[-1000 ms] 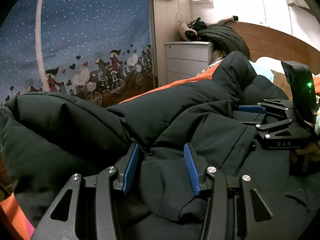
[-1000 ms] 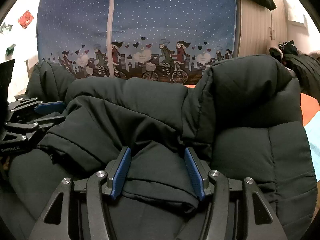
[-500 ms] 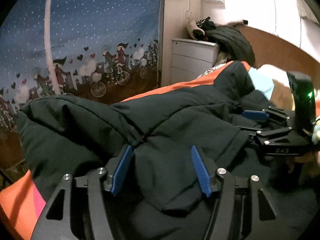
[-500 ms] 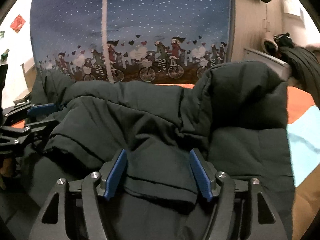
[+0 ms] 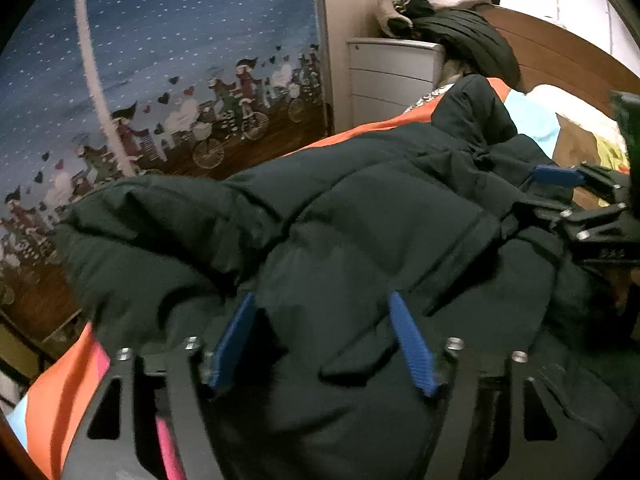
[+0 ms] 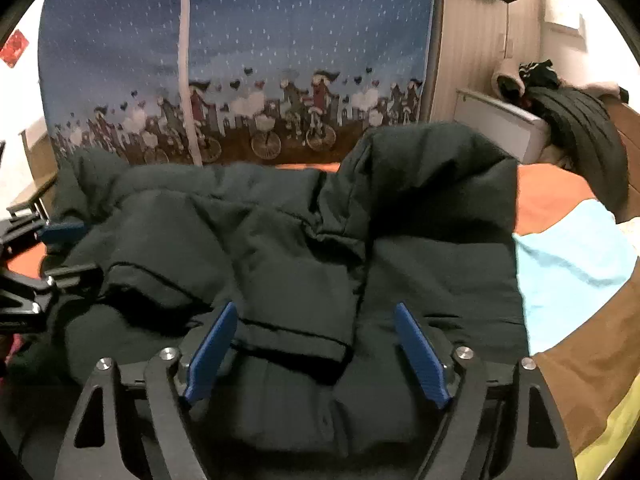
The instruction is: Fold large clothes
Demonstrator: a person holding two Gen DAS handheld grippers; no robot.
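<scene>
A big dark puffer jacket (image 5: 360,224) lies folded in a heap on the bed, and it fills the right wrist view too (image 6: 280,232). My left gripper (image 5: 322,306) hangs just above its near edge, jaws opening, blue pads clear of the fabric between them. My right gripper (image 6: 314,312) stands over a folded flap of the jacket, jaws also opening, and its pads do not press the cloth. Each gripper shows in the other's view: the right gripper (image 5: 568,196) at the far right, the left gripper (image 6: 44,252) at the far left.
The bed cover is orange (image 5: 64,384) with a light blue patch (image 6: 568,248). A blue printed curtain (image 5: 192,64) hangs behind. A white drawer unit (image 5: 392,76) carries another dark garment (image 6: 580,136). The wooden headboard (image 5: 568,60) rises at the back right.
Both grippers' jaws have spread wider and let go of the jacket folds they pinched. Both have lifted and drawn back a little, and the fabric has settled.
</scene>
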